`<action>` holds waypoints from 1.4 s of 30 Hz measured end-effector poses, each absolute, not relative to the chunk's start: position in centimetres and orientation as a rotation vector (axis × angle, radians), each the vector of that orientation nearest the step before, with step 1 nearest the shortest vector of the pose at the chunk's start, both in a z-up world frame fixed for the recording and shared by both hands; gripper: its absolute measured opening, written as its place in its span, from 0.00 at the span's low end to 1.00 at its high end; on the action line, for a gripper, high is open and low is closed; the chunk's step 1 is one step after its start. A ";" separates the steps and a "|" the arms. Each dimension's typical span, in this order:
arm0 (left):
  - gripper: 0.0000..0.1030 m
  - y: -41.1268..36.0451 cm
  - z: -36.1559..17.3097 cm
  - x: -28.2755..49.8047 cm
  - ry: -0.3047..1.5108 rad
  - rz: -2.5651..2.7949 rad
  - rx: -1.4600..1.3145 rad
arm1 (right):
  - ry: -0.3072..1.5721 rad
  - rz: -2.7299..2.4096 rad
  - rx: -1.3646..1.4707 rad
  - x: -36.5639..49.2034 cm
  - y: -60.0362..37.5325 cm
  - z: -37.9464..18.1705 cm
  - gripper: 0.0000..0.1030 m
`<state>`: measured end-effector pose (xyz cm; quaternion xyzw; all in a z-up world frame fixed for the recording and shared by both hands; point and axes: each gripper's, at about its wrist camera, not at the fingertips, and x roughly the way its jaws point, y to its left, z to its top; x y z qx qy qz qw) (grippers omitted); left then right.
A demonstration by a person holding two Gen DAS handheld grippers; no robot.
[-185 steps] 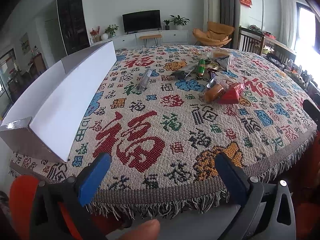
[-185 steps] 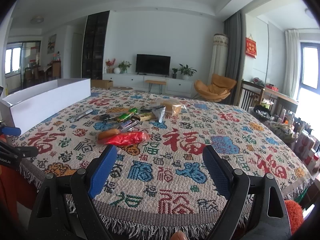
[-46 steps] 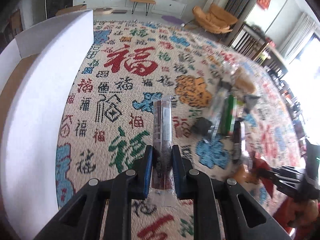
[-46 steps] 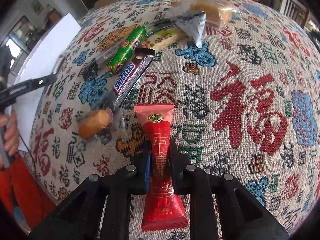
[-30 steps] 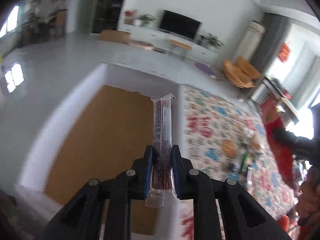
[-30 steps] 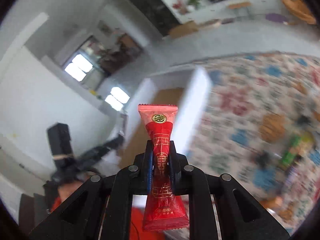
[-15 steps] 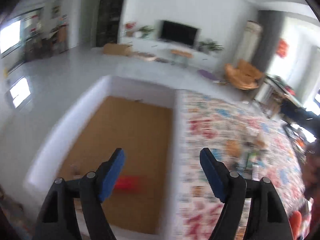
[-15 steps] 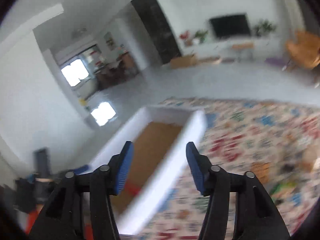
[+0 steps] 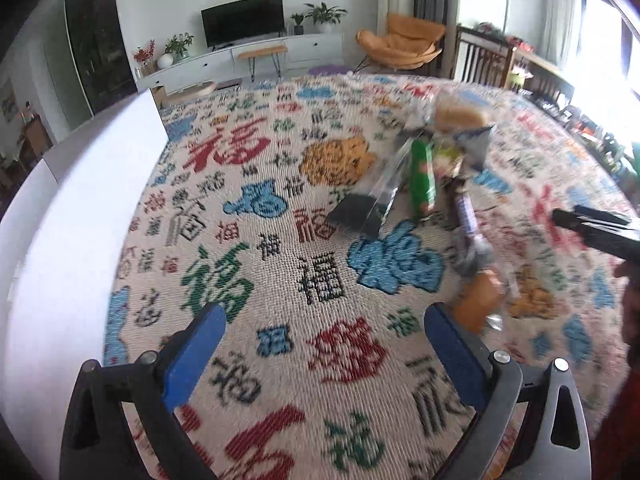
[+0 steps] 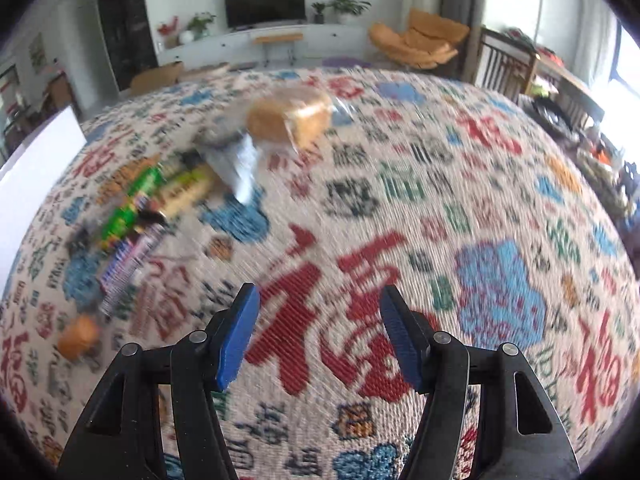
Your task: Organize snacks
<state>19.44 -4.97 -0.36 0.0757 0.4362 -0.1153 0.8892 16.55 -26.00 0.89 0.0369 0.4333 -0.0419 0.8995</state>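
The bench (image 9: pixel 280 264), covered by a woven cloth with red, blue and green characters, fills both views. A white box (image 9: pixel 72 208) stands along its left edge. The snack pile (image 9: pixel 432 176) lies on the cloth to the right of the box and well apart from it: a bagged bun (image 10: pixel 288 120) farthest from the box, then a grey pouch (image 10: pixel 236 164), a green bar (image 9: pixel 422 176), a dark wrapper (image 9: pixel 360 210) and a small orange roll (image 10: pixel 76 336). Left tongs (image 9: pixel 322 344) stand released, jaws having just been opening, nothing between them. Right tongs (image 10: pixel 318 336) likewise released and empty.
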 end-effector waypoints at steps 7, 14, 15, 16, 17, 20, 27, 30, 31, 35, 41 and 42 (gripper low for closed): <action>0.96 -6.5 -4.3 24.0 0.880 -0.151 0.177 | 0.857 -0.096 0.076 19.6 -25.8 -0.5 0.64; 1.00 -4.9 -5.5 26.2 0.948 -0.156 0.061 | 0.881 -0.112 0.095 21.9 -25.1 -2.4 0.65; 1.00 -5.0 -5.5 26.2 0.949 -0.152 0.072 | 0.873 -0.116 0.077 21.8 -24.8 -2.1 0.67; 1.00 -5.1 -5.5 26.2 0.947 -0.150 0.076 | 0.882 -0.114 0.061 21.8 -24.5 -2.3 0.68; 1.00 -5.1 -5.6 26.2 0.947 -0.150 0.072 | 0.882 -0.118 0.053 21.8 -24.4 -2.3 0.68; 1.00 -5.0 -5.6 26.2 0.947 -0.151 0.070 | 0.885 -0.133 0.053 21.8 -24.5 -2.3 0.73; 1.00 -5.0 -5.6 26.2 0.947 -0.151 0.071 | 0.891 -0.139 0.070 21.9 -24.9 -2.4 0.77; 1.00 -5.0 -5.6 26.2 0.947 -0.150 0.070 | 0.891 -0.138 0.074 21.9 -25.0 -2.4 0.77; 1.00 -5.0 -5.6 26.2 0.947 -0.150 0.071 | 0.891 -0.138 0.074 21.9 -25.0 -2.4 0.77; 1.00 -4.9 -5.6 26.2 0.947 -0.150 0.071 | 0.891 -0.137 0.075 21.9 -25.0 -2.4 0.77; 1.00 -5.0 -5.6 26.1 0.947 -0.149 0.070 | 0.891 -0.136 0.077 21.9 -25.0 -2.4 0.77; 1.00 -5.0 -5.6 26.1 0.947 -0.150 0.070 | 0.891 -0.136 0.077 21.9 -25.0 -2.4 0.77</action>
